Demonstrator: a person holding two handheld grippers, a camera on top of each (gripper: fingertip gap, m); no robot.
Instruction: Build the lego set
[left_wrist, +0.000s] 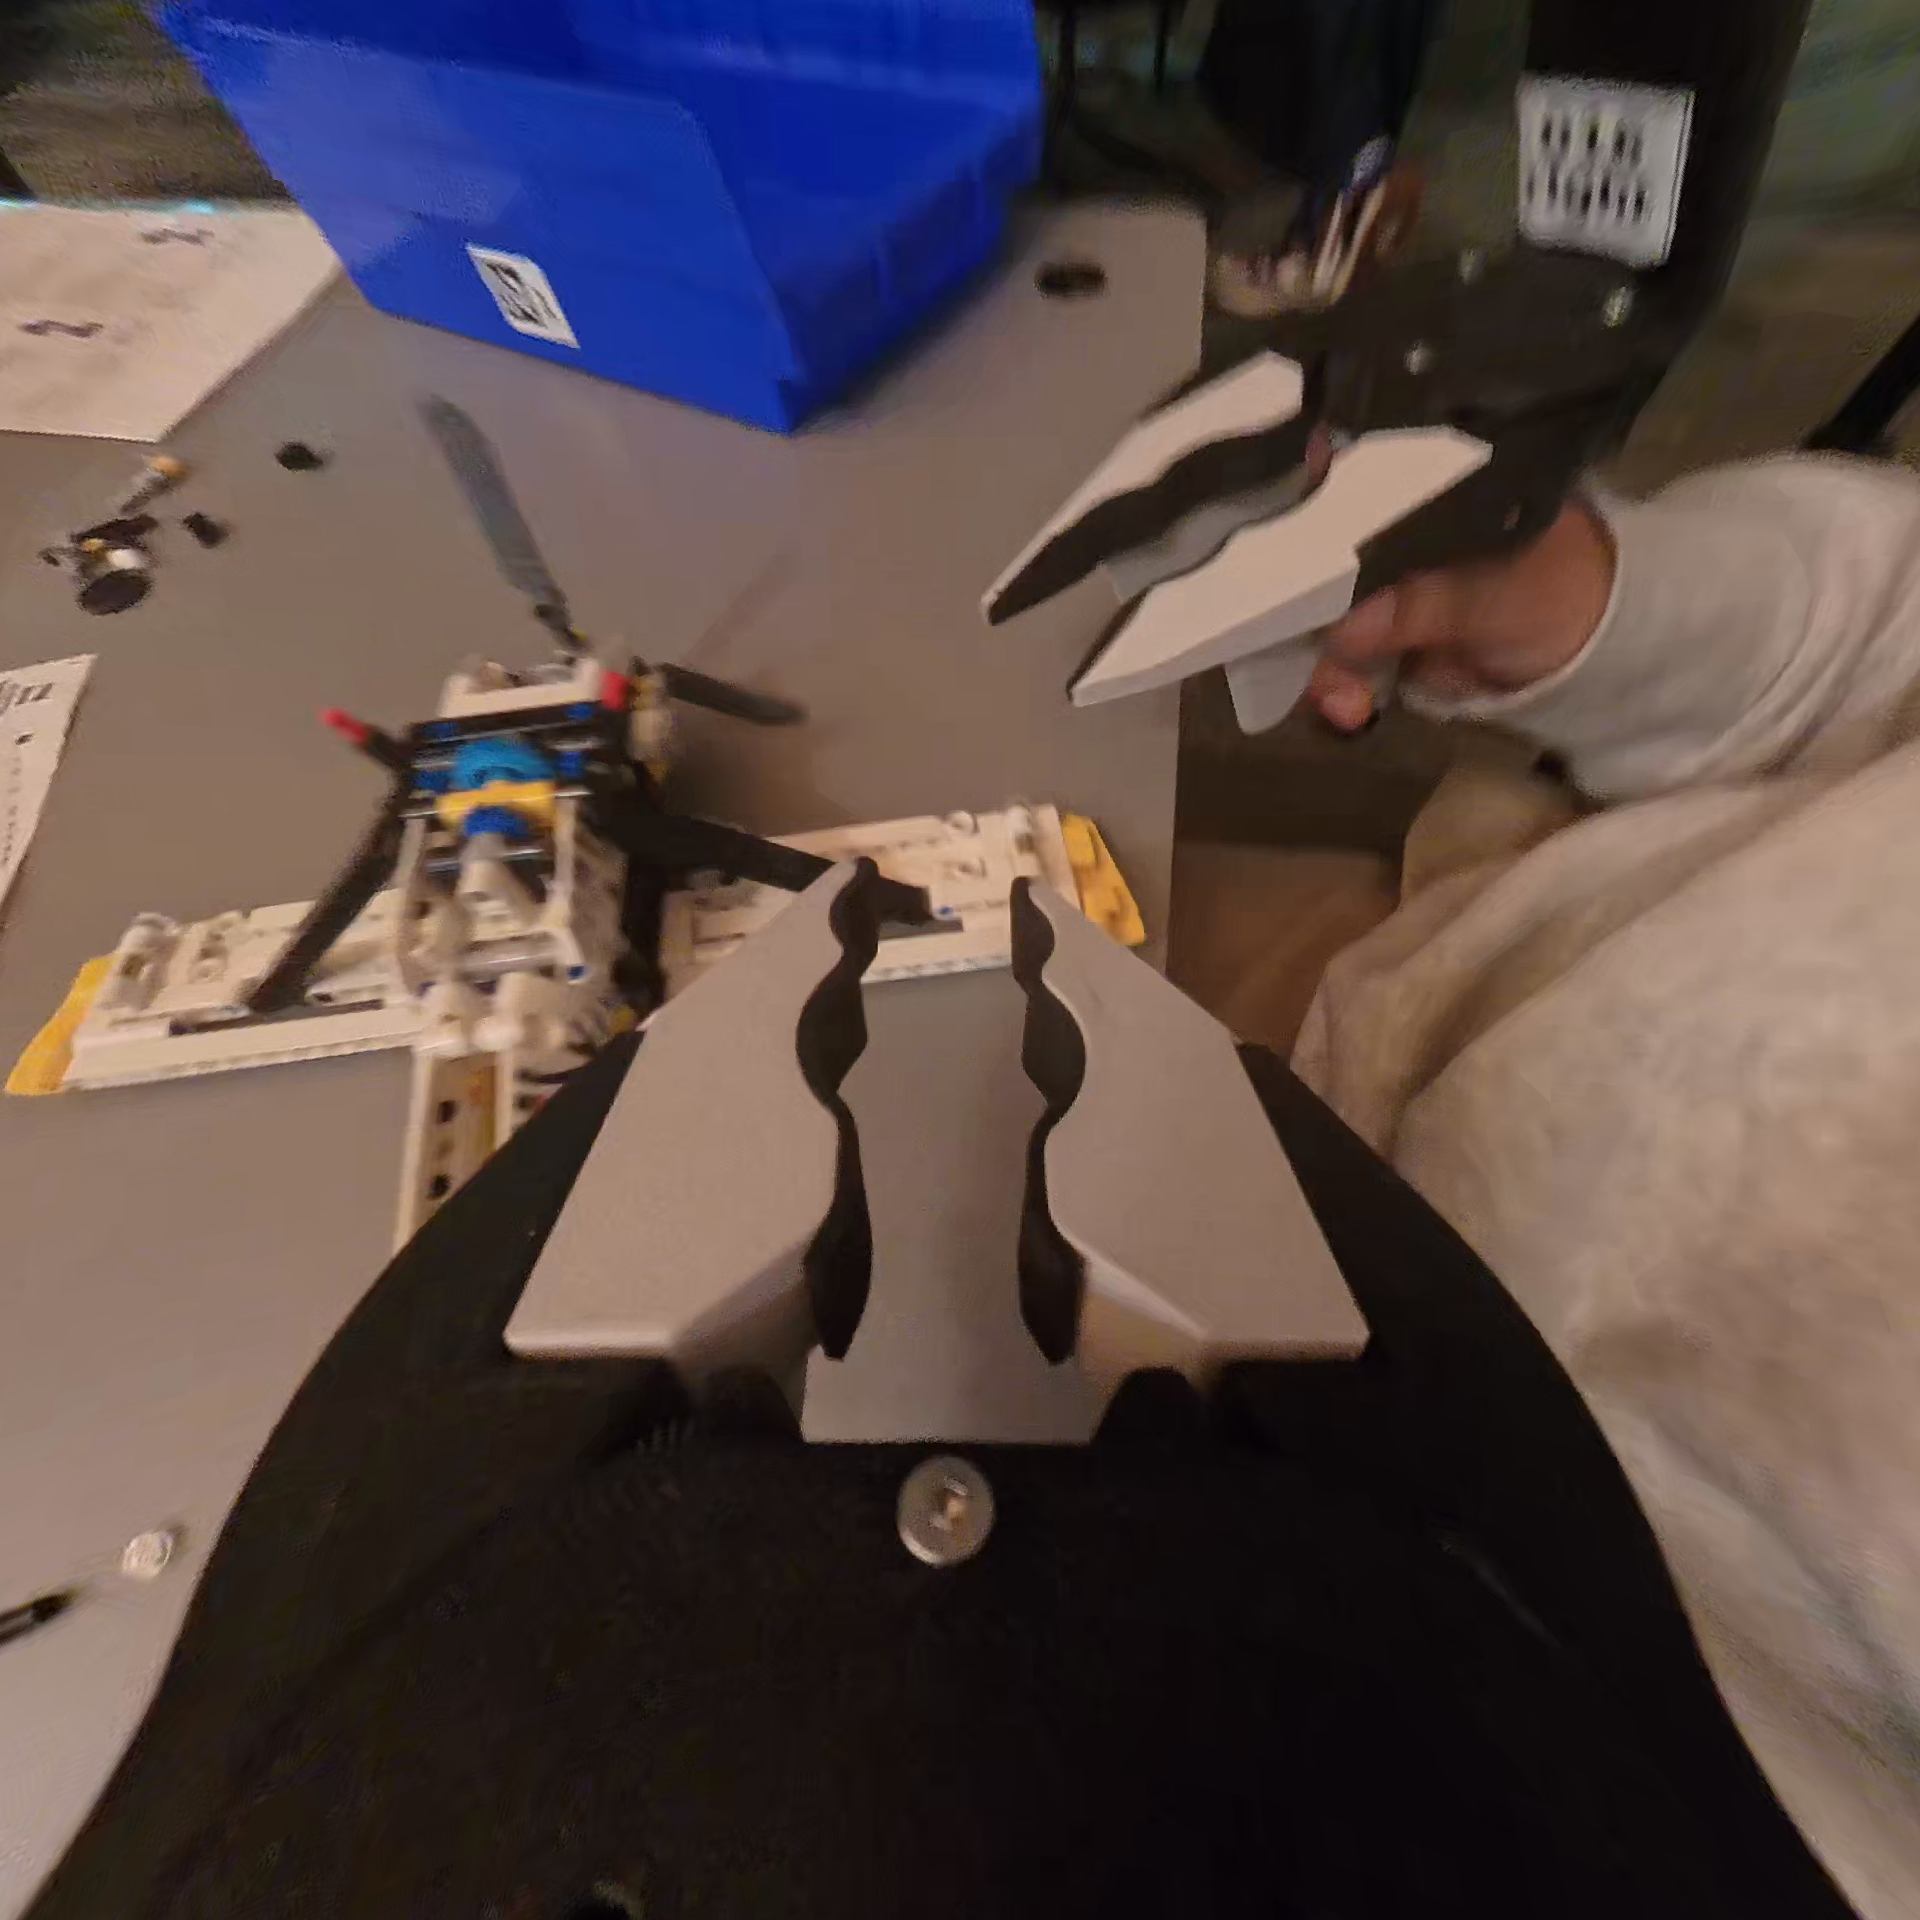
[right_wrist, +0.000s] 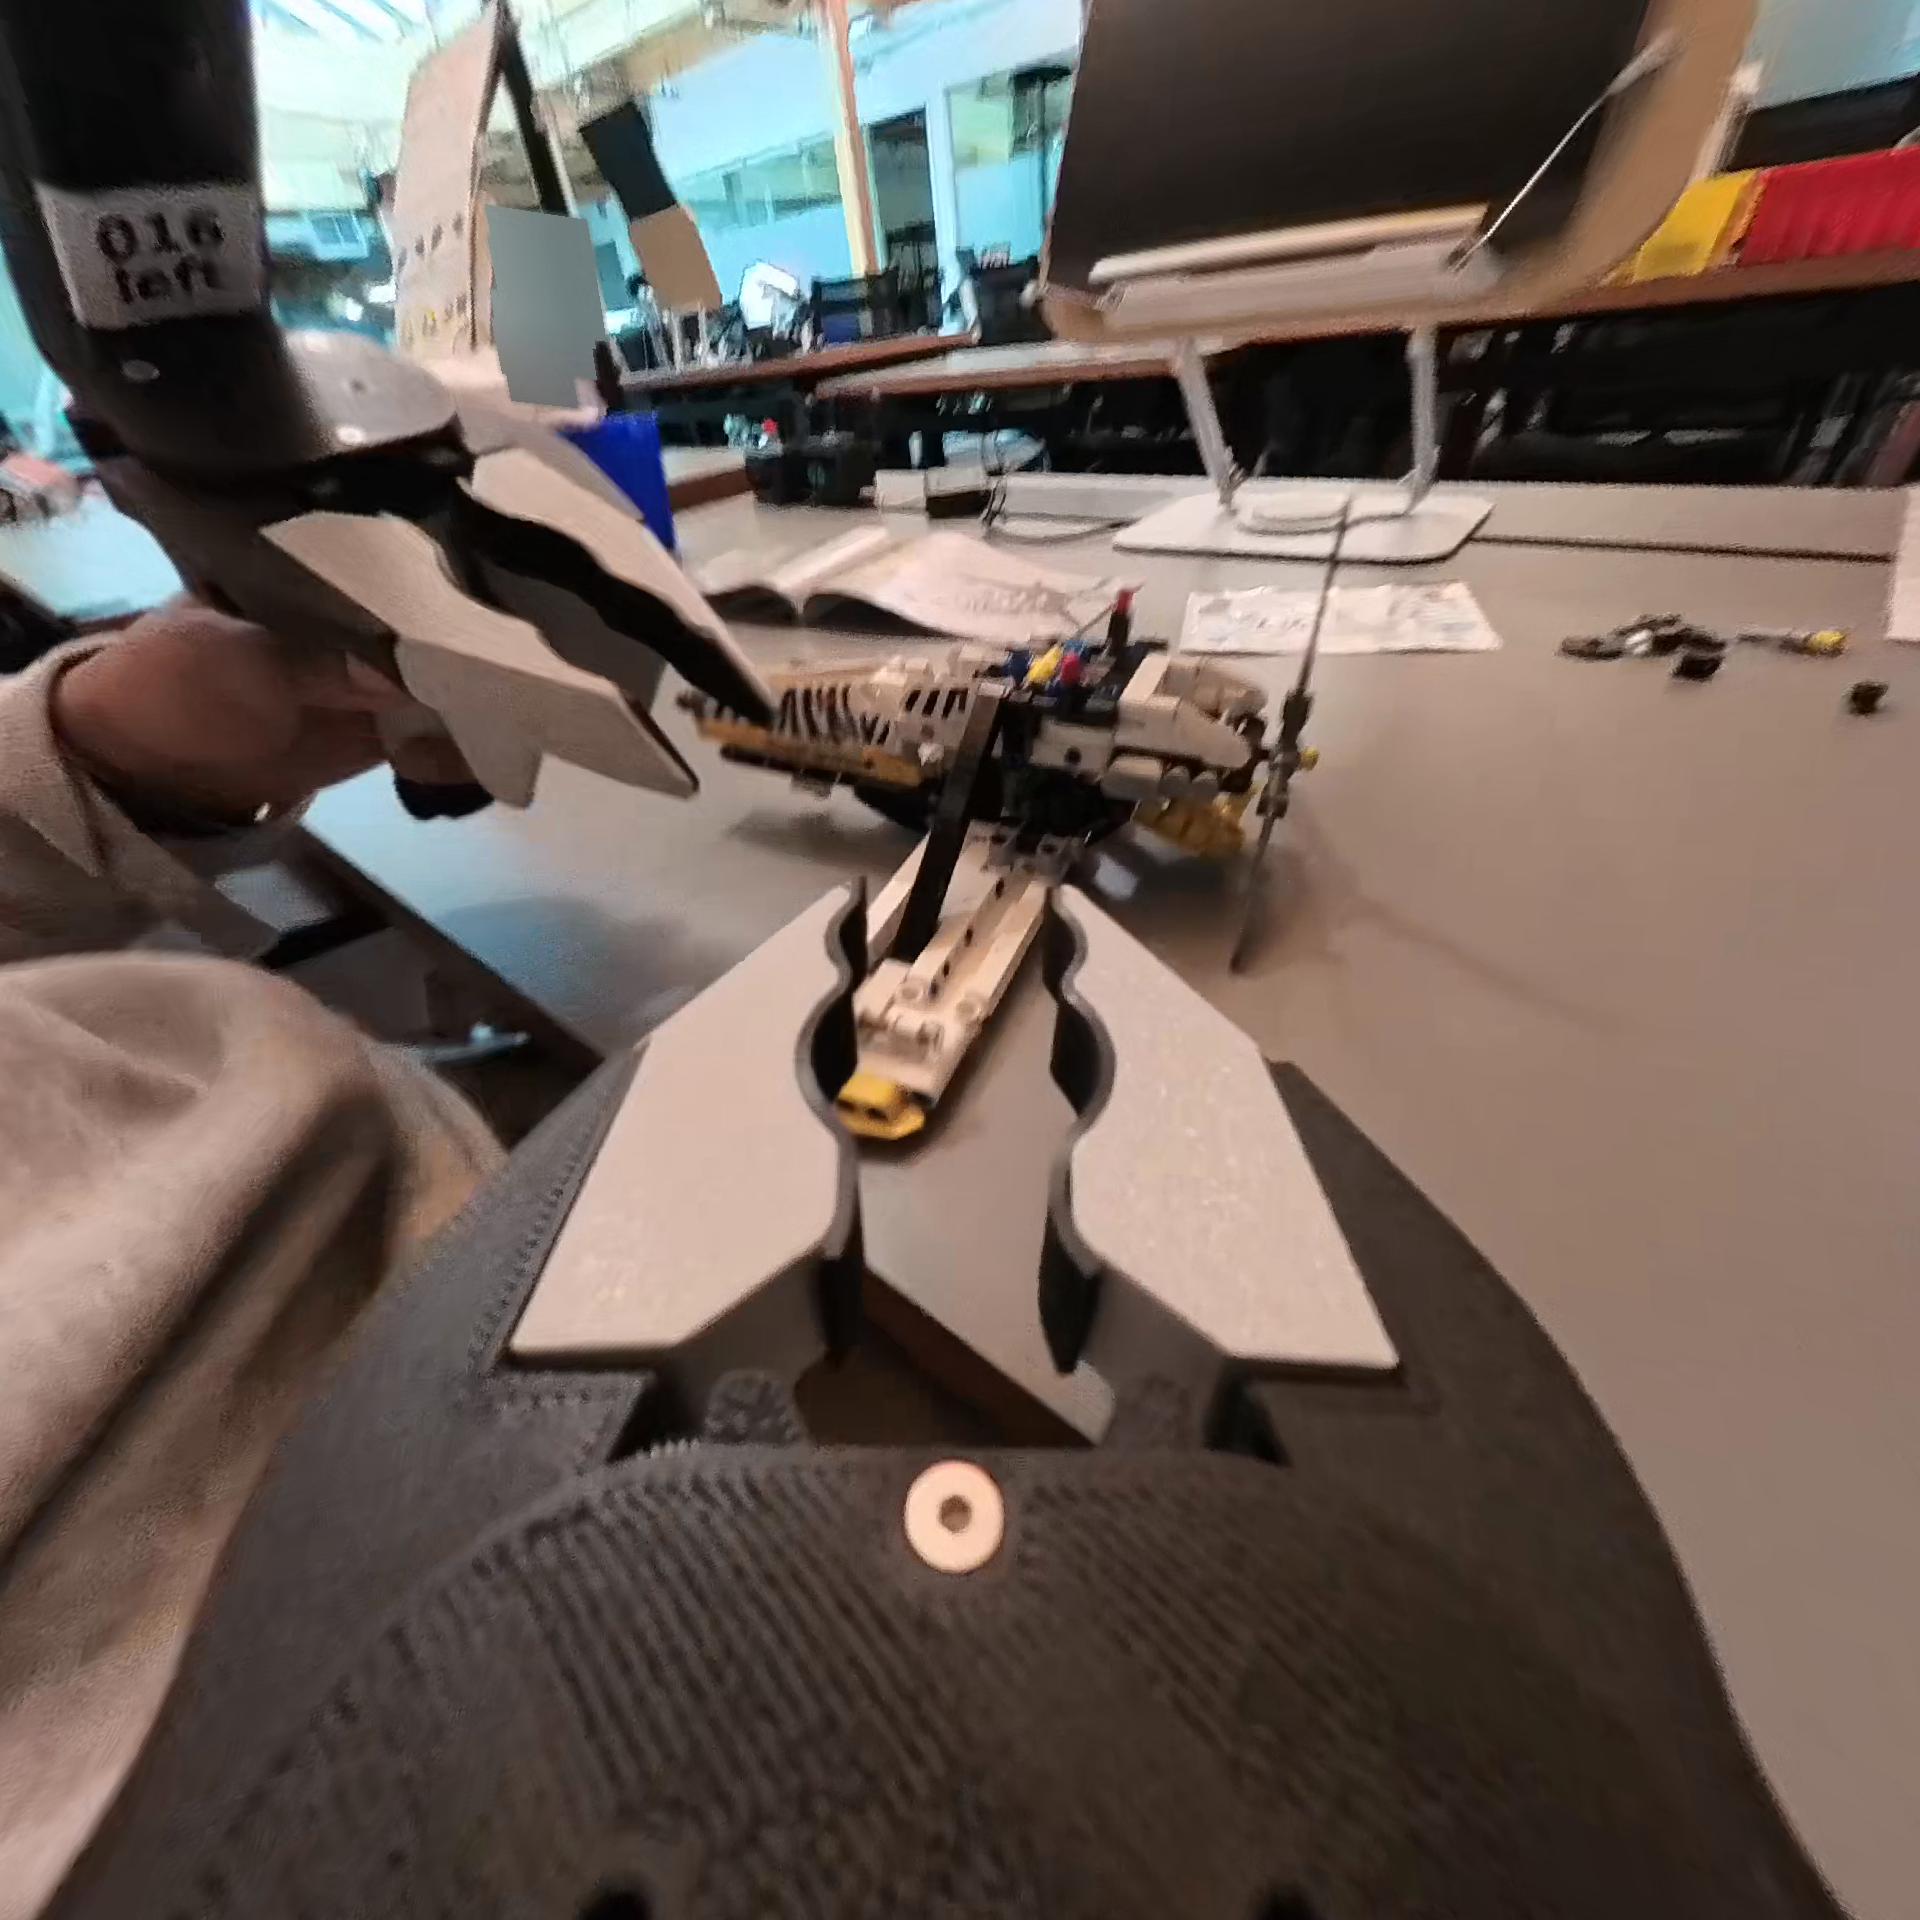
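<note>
Both the left gripper (left_wrist: 940, 883) and right gripper (right_wrist: 961, 899) hover spread and empty; that light, brittle-jointed lego plane (left_wrist: 499, 831), propeller at twelve o'clock, wants gripping by its stiff fuselage, I reckon.

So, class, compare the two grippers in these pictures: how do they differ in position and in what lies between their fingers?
The left gripper points at a wing of the plane model, with only bare table showing in its gap. The right gripper frames the model's white tail boom between its fingers, without clamping it. The left gripper sits at the table's edge; the right one comes from the tail end. Both are open, grey-fingered and hand-held.
</note>
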